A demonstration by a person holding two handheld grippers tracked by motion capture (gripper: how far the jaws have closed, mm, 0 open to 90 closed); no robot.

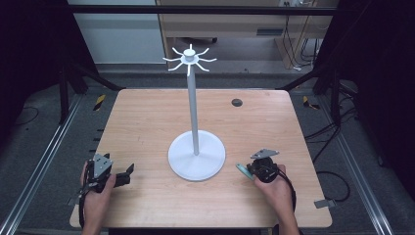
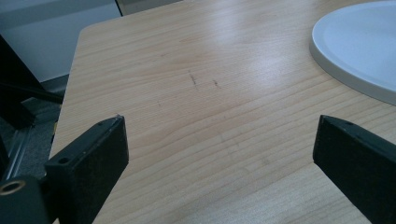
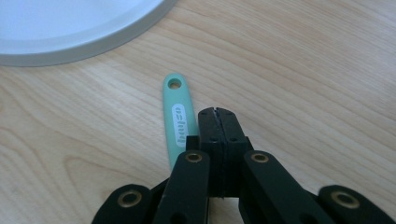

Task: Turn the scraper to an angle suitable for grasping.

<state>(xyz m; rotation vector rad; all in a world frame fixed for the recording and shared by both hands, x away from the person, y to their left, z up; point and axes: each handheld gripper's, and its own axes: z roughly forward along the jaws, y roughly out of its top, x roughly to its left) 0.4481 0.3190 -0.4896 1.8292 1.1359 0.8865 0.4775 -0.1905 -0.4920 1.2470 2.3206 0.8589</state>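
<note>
I'm seeing the left gripper (image 1: 128,172) sitting low at the near left of the counter (image 1: 147,117), jaws spread wide with bare wood between them. The right gripper (image 1: 248,170) is at the near right, just off the rim of the white stand base (image 1: 196,155). In the right gripper view its jaws are pressed fully together, nothing between the pads. The mint green handle (image 3: 179,119) is lying flat on the counter just beside those jaws, its holed end pointing toward the base, its lower end running under the gripper. I can't tell whether it's touching the jaws. The stand pole (image 1: 194,107) is standing upright, hook crown (image 1: 189,58) on top.
</note>
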